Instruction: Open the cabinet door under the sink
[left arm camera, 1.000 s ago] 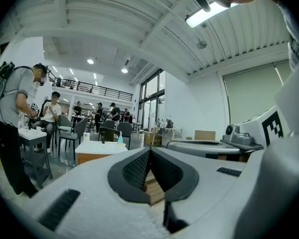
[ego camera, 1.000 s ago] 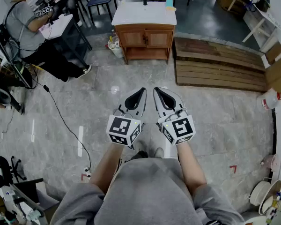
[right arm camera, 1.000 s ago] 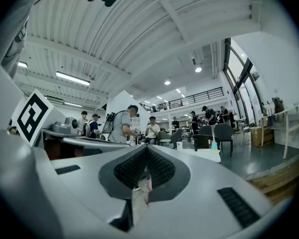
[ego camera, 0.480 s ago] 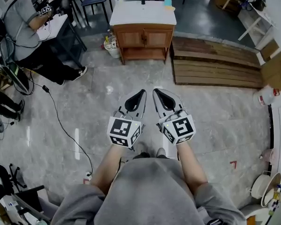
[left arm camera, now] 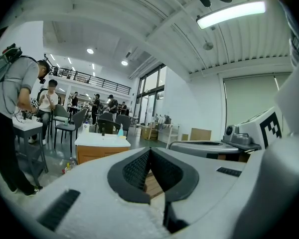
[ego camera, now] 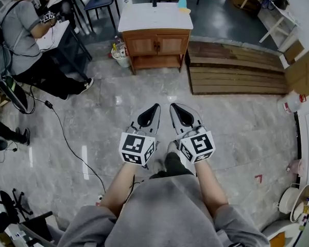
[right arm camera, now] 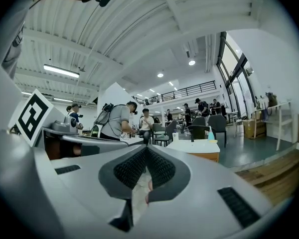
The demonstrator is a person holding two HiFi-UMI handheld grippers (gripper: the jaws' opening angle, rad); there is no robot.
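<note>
A wooden sink cabinet [ego camera: 155, 60] stands well ahead across the grey floor [ego camera: 237, 122], its cabinet door [ego camera: 171, 43] closed, while the left claw [ego camera: 153, 108] and right claw [ego camera: 173, 108] are both pressed together and empty; the stiff, hinged door should swing lightly if pulled at its inner edge.

Both hand-held grippers held out in front of the body, closed and empty.
The left hand-held gripper [ego camera: 153, 110] and right hand-held gripper [ego camera: 175, 110] sit side by side, near but apart, tips pointing forward. Each pair of jaws meets at the tip with nothing between. The left forearm [ego camera: 119, 181] and right forearm [ego camera: 206, 181] reach forward, bare.
</note>
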